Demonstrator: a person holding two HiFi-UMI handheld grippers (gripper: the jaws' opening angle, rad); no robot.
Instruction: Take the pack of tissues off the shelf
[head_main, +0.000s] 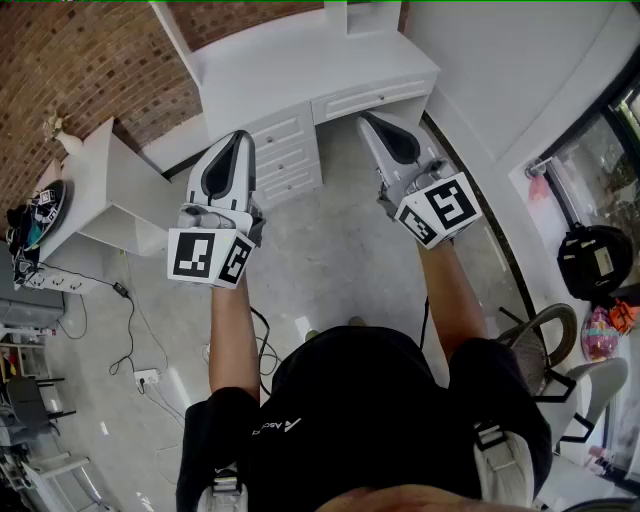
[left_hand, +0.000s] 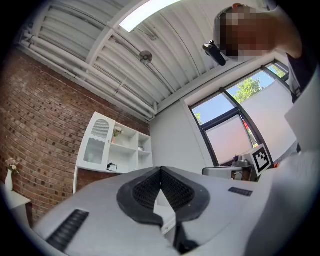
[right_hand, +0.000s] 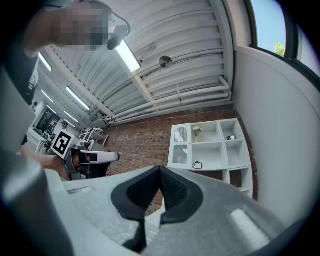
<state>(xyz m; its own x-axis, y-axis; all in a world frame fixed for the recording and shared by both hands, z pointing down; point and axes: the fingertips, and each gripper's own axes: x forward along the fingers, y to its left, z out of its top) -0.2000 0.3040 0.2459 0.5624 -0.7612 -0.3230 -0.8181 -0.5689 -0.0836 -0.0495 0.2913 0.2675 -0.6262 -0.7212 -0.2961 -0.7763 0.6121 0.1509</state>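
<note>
Brick wall (right_hand: 145, 140) carried the white shelf (right_hand: 223, 150); pack of tissues (right_hand: 197, 165) sat in its lower middle compartment, under the one with flowers, small at this range. Left gripper (head_main: 240, 137) and right gripper (head_main: 367, 118) were side by side before the white desk (head_main: 300, 70), well apart from the shelf, both with jaws closed together on nothing

That small dark item (right_hand: 197, 165) on the shelf (right_hand: 220, 142), middle row, is too small to name in either gripper view. Below it, the shelf's foot is hidden behind the right hand-held gripper (right_hand: 160, 171).
</note>
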